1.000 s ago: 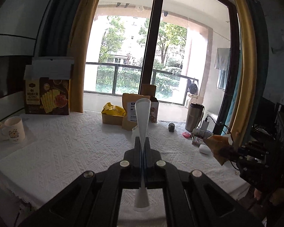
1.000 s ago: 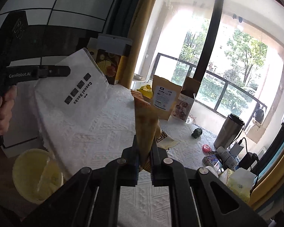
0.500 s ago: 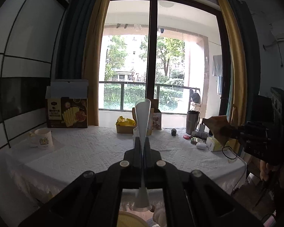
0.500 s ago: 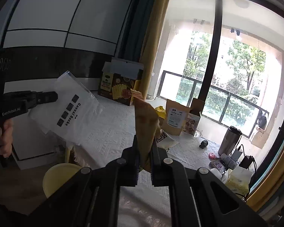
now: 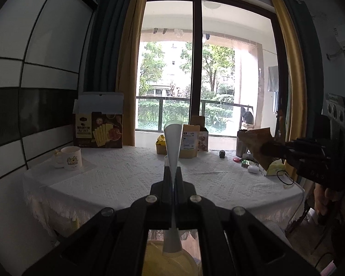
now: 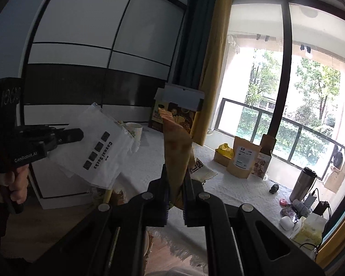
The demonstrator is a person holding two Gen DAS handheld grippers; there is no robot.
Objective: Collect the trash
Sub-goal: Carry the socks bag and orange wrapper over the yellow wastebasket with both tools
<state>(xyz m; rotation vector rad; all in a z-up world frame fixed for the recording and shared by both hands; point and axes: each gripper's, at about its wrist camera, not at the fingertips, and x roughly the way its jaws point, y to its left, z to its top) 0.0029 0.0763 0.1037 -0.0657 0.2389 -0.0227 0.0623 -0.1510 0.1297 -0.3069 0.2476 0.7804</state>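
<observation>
One mug (image 5: 70,158), two kraft pouches (image 5: 190,144), one thermos (image 6: 302,184).

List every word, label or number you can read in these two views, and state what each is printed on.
"Casual Socks": white bag held in the left tool.
"GenRobot.AI": body of the left tool.
Snack box, kraft pouch label, small box and brown wrapper in the right tool: print too small or blurred to read.

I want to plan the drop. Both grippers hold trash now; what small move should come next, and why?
Probably lower the left gripper and open it: its white bag hangs over the yellow bin, visible just below. The right gripper holds a brown wrapper.
</observation>
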